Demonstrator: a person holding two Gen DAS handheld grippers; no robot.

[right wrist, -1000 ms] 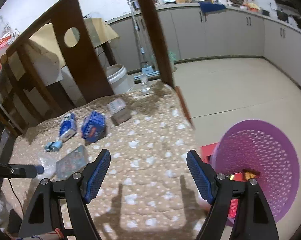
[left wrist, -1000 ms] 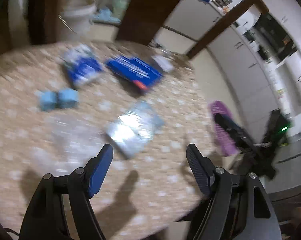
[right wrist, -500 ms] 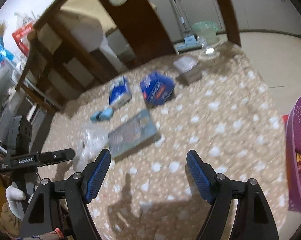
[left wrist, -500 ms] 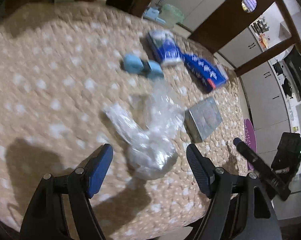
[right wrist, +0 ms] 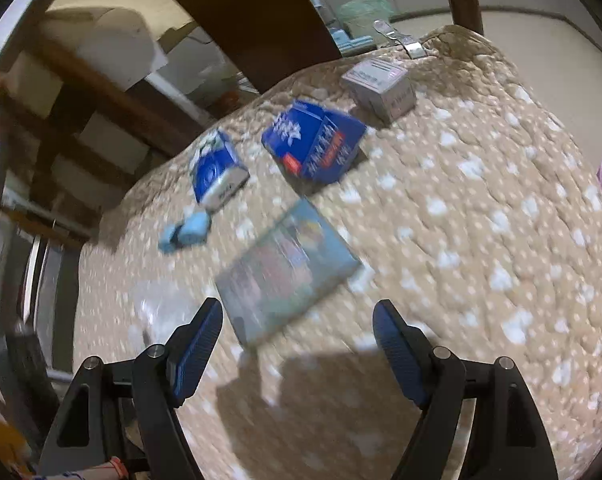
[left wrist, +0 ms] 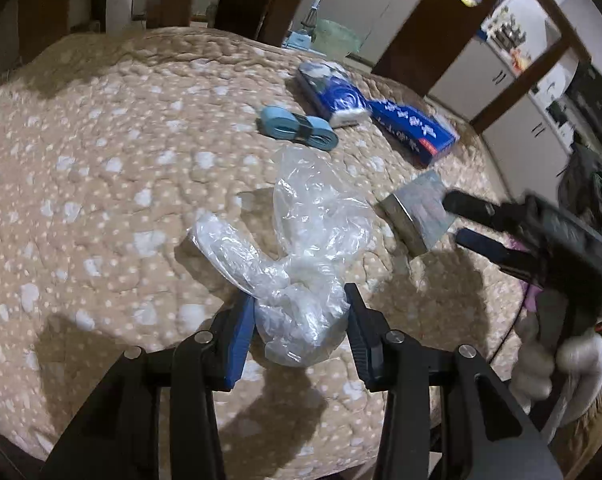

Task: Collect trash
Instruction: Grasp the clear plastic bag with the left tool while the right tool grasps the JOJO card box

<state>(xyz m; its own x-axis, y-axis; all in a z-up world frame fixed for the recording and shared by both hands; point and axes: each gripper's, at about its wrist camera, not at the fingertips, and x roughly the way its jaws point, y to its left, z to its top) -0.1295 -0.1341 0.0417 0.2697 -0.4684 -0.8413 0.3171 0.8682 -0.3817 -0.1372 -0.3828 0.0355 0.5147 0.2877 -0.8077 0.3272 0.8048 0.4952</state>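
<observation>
A crumpled, clear plastic bag (left wrist: 301,256) lies on the beige spotted quilt (left wrist: 101,152); the left gripper (left wrist: 299,308) is closing, its pads pinching the bag's near end. The right gripper (right wrist: 297,328) gapes, empty.

The left gripper (left wrist: 299,334) is a black two-finger tool. Its fingers end in flat pads (left wrist: 237,346), blue on the left one with a fine ribbed texture, darker on the right. Each finger hangs on a pair of black link arms with triangular cut-outs, joined by round silver screws.

The right gripper (right wrist: 299,348) has the same build: black arms, silver pivot screws, ribbed blue pads (right wrist: 397,354). A bit of orange and white wrapping shows at its lower left edge. Seen from the left wrist, it is a long black body with two dark fingers, carried by a hand in a white glove (left wrist: 569,360).
</observation>
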